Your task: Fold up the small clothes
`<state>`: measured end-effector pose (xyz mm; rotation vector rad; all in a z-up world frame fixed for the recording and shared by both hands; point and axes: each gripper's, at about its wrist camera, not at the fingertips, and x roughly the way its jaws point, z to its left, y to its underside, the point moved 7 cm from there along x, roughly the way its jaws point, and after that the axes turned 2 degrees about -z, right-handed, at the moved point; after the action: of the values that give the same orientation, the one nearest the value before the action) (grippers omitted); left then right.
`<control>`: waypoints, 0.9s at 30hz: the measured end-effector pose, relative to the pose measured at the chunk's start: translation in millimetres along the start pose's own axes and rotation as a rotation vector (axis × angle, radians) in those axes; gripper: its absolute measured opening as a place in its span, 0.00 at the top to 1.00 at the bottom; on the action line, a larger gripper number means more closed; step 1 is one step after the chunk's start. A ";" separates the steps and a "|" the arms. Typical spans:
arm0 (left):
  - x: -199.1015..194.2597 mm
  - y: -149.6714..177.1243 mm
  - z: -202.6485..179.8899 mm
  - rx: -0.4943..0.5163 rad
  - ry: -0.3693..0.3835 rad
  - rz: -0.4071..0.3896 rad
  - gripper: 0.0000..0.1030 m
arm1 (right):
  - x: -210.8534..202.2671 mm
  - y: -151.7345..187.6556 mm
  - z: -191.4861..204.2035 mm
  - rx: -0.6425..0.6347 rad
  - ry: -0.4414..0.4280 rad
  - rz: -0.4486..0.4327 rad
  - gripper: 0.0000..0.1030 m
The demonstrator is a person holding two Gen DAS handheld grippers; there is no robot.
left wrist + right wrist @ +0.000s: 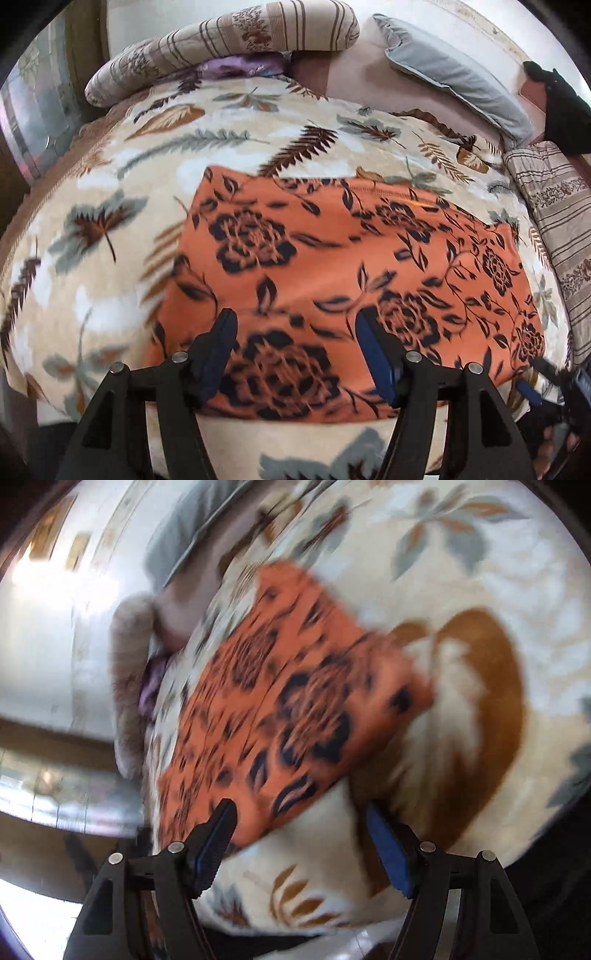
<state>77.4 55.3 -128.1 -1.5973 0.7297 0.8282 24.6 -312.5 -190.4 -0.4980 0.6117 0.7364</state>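
Garment: orange floral cloth (332,251) lies flat on the leaf-print blanket (110,192) covering the bed, looks part-folded into a rough rectangle.
Long axis: runs left-right across your left wrist view; in the right wrist view it reads as a diagonal, cloth (280,701) slanting up and away.
Left gripper (295,332): jaws wide, nothing between the pads; it hangs over the cloth's near edge, so the fabric is straight ahead and below.
Right gripper (299,819): jaws wide, empty; near corner of the cloth sits just ahead of its left finger, the rest off to the upper left.
Nearer hand: your left, by my read; right is at the cloth's edge.
View difference: left view shows the full outline plus pillows (221,40) behind; right view is motion-blurred, shows only the near corner clearly.
Next: likely pinch the near edge, both sides.
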 end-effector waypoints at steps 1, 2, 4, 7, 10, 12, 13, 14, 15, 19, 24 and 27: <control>-0.5 2.8 -1.3 -0.002 -0.003 0.002 0.35 | -1.3 -5.4 -3.1 0.006 0.010 -0.012 0.26; -0.9 6.3 -4.6 0.003 -0.001 0.011 0.35 | -0.9 -10.9 -6.3 0.023 0.018 -0.022 0.26; -4.3 10.2 -9.1 0.006 -0.002 0.010 0.35 | 1.0 -17.4 -7.2 0.048 -0.003 -0.026 0.26; -10.0 13.0 -15.8 0.019 0.002 0.002 0.35 | 1.9 -23.9 -6.9 0.039 0.002 -0.041 0.26; -12.3 14.6 -20.3 0.035 0.002 -0.001 0.35 | 2.8 -28.5 -6.2 0.045 -0.002 -0.048 0.26; -12.0 14.6 -22.2 0.042 0.001 -0.001 0.35 | 2.3 -30.5 -6.8 0.041 -0.003 -0.054 0.26; -12.0 14.6 -22.6 0.043 -0.001 -0.002 0.35 | 2.9 -32.5 -6.7 0.042 -0.005 -0.056 0.26; -11.5 14.5 -22.4 0.042 -0.002 -0.002 0.35 | 3.3 -33.2 -6.2 0.041 -0.006 -0.058 0.26; -10.3 14.7 -22.5 0.042 -0.003 0.001 0.35 | 3.6 -34.8 -6.7 0.039 -0.007 -0.058 0.26; -4.9 16.1 -22.0 0.046 -0.013 0.011 0.35 | 6.2 -38.0 -6.2 0.028 -0.014 -0.064 0.26; 2.8 14.9 -26.1 0.053 -0.019 0.013 0.35 | 10.2 -40.5 -3.4 -0.006 -0.007 -0.070 0.29; 4.2 10.5 -33.8 0.068 -0.011 -0.010 0.35 | 10.1 -41.4 -1.4 -0.031 0.014 -0.075 0.35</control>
<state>75.5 20.1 -133.5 -1.5330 0.7341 0.7965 60.7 -335.2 -189.8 -0.5520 0.5919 0.6725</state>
